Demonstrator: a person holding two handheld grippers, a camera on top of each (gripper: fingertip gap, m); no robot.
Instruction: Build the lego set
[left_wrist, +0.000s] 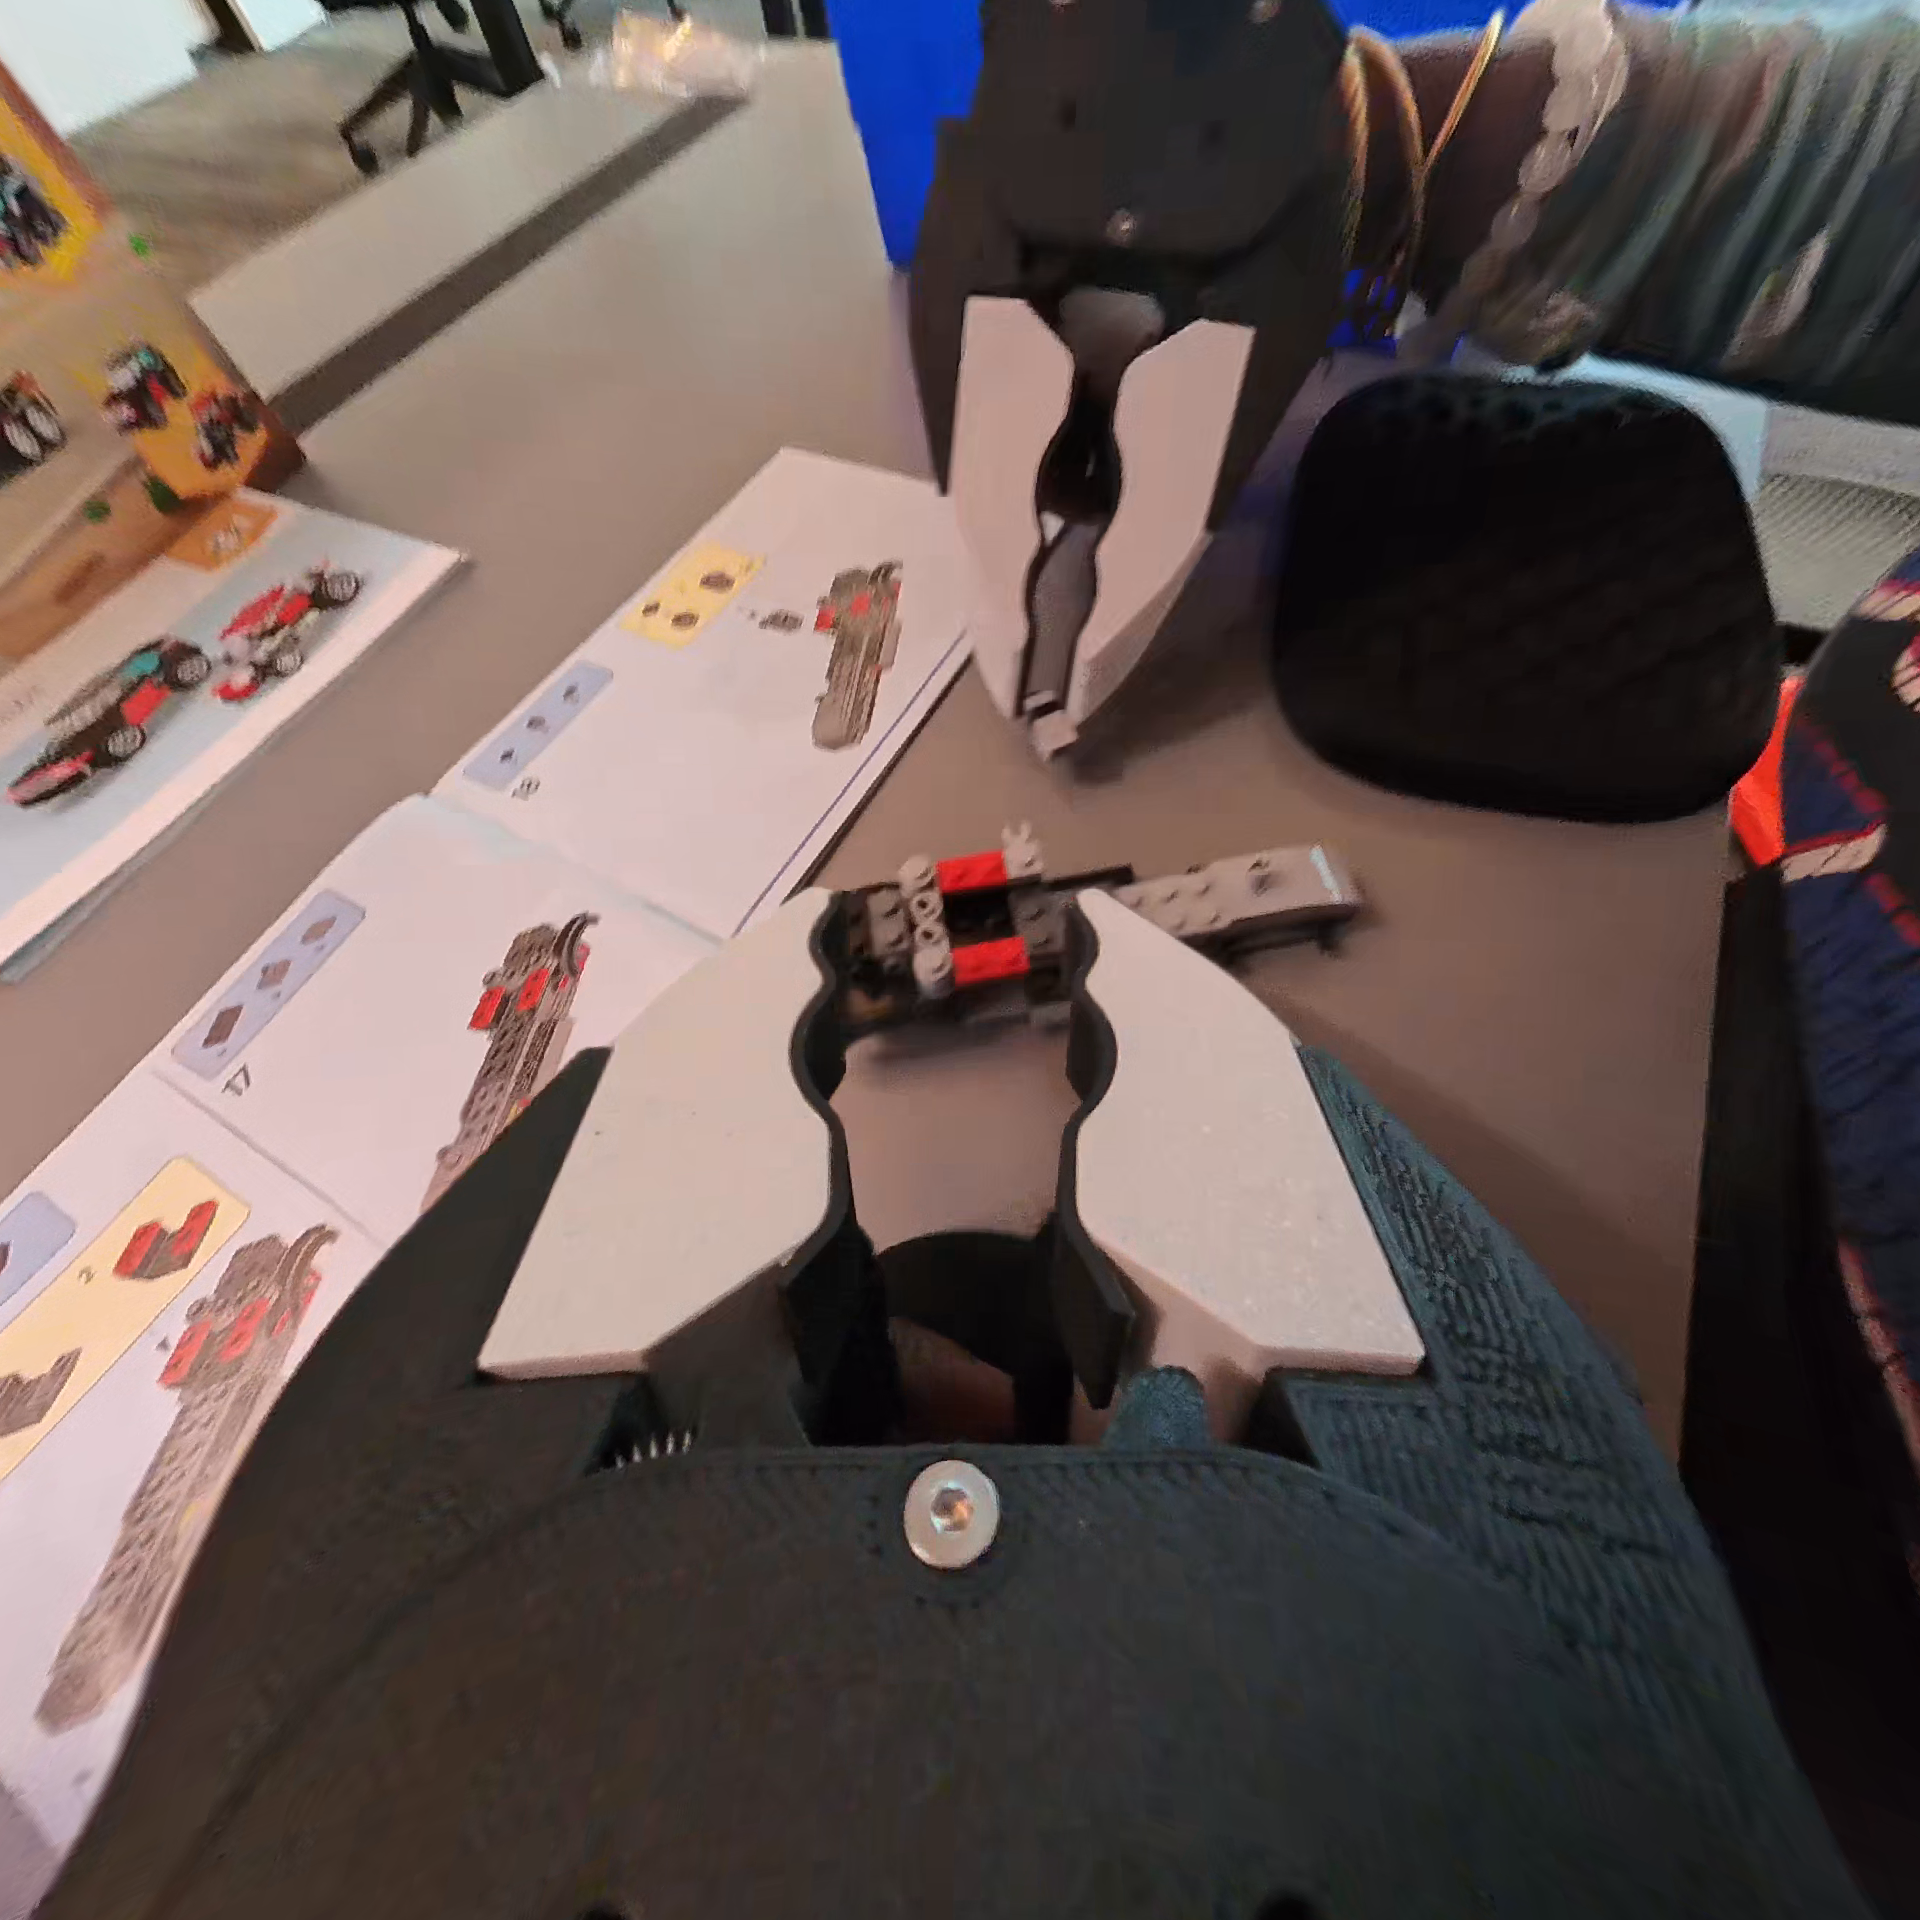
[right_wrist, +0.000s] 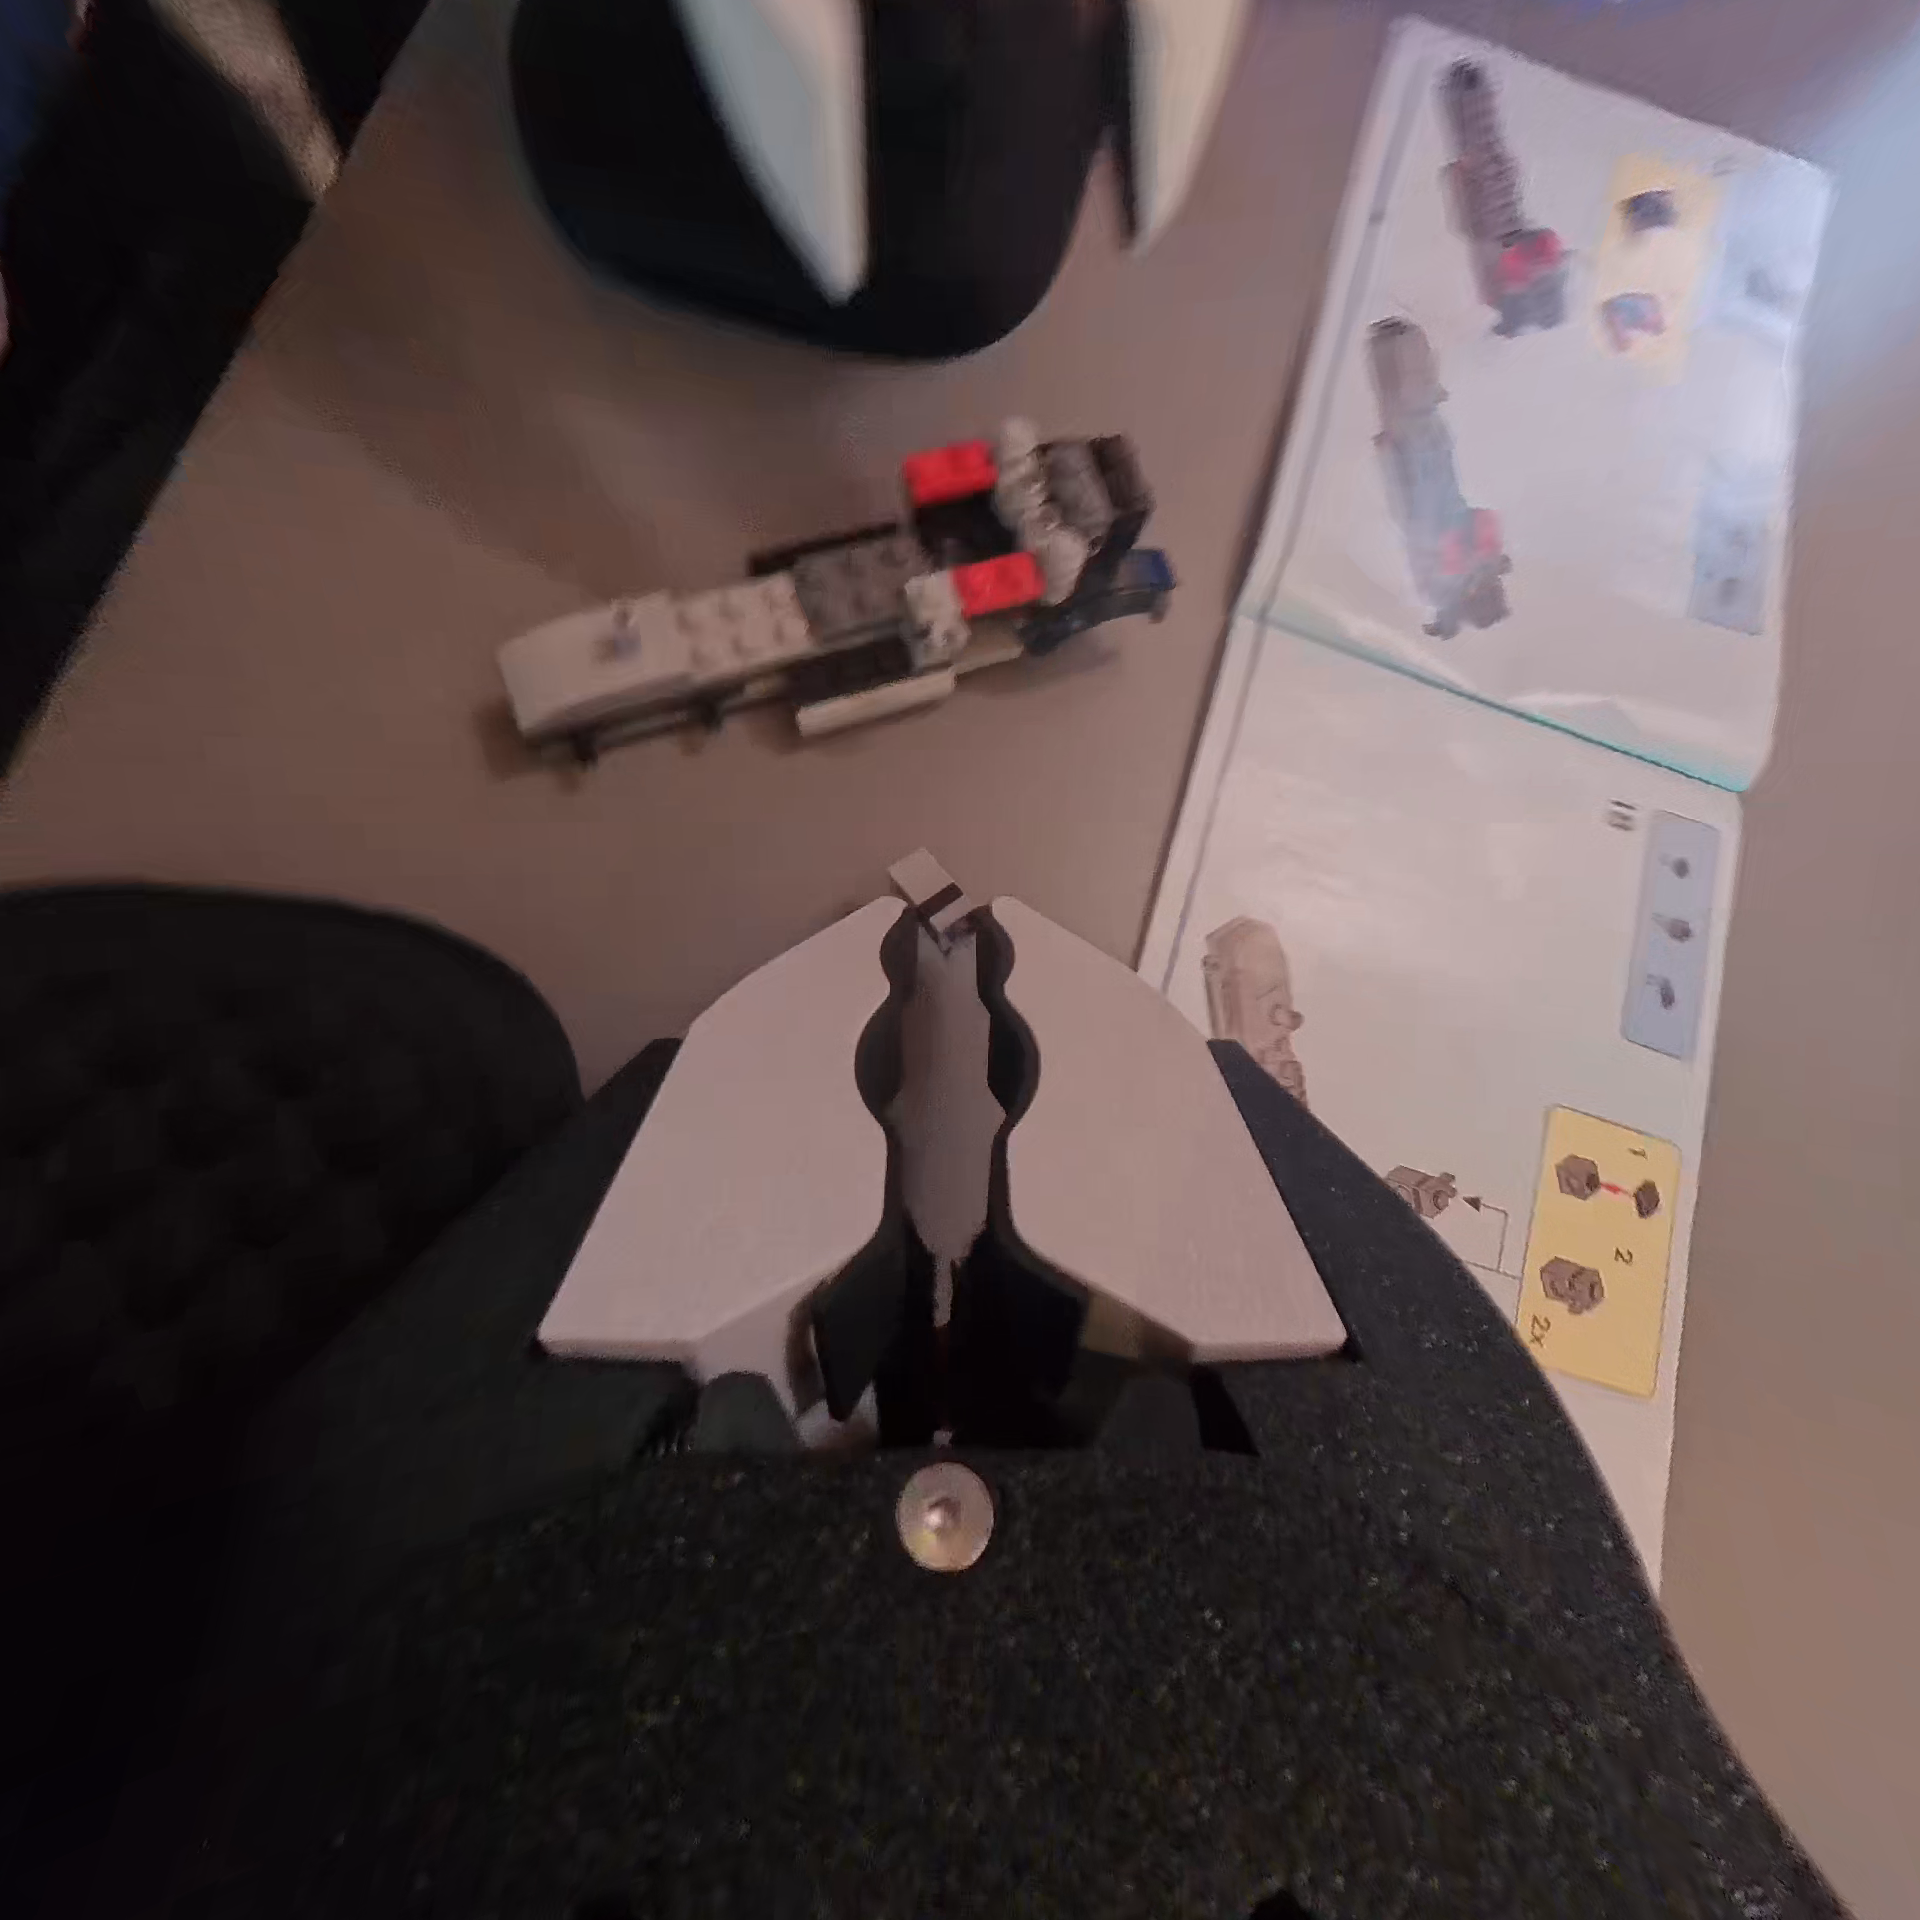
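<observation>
A partly built lego model of grey, black and red bricks lies on the grey table. It also shows in the right wrist view, with a long grey tail to the left. My left gripper is open, its tips on either side of the model's red end from this view, a little short of it. In the right wrist view the left gripper hangs beyond the model, apart from it. My right gripper is shut on a small grey lego piece, held near the model. It also shows across the table in the left wrist view.
Open instruction pages lie left of the model and show in the right wrist view. A yellow lego box and a second booklet sit at the far left. A black textured pad lies right of the model. A person's sleeve is at the right. The gap from one gripper's tips to the other's is roughly 10 cm.
</observation>
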